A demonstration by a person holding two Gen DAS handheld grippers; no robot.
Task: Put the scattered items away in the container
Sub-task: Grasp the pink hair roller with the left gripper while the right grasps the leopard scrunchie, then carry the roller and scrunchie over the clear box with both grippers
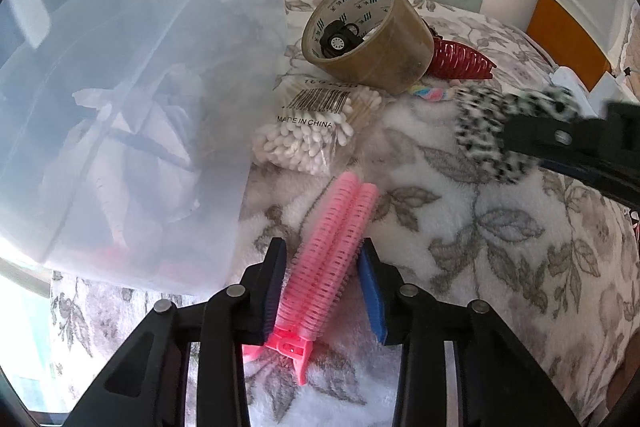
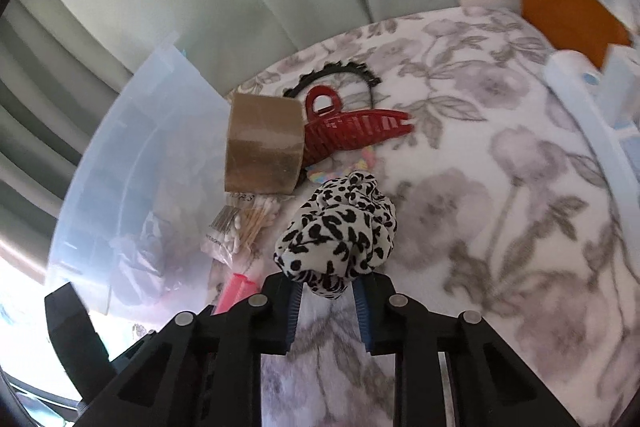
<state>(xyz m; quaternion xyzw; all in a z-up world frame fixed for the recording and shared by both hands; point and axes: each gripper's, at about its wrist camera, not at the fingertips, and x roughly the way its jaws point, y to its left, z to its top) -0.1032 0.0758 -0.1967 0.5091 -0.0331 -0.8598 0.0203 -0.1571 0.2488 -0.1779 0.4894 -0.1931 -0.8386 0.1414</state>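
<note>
My left gripper (image 1: 322, 279) is shut on a pink hair roller clip (image 1: 332, 247), just right of the translucent plastic container (image 1: 140, 107). My right gripper (image 2: 326, 301) is shut on a black-and-white spotted scrunchie (image 2: 340, 231), which also shows in the left wrist view (image 1: 480, 123). On the floral blanket (image 2: 500, 207) lie a brown tape roll (image 1: 368, 31), a red claw clip (image 2: 352, 131), a bag of cotton swabs (image 1: 316, 131), a pastel hair tie (image 1: 430, 93) and a black hair band (image 2: 340, 71).
The container (image 2: 132, 155) stands at the blanket's left edge with several soft items inside. A small black toy wheel (image 1: 338, 41) sits inside the tape roll. A pale blue lid (image 2: 592, 115) lies at the right. Curtains hang behind.
</note>
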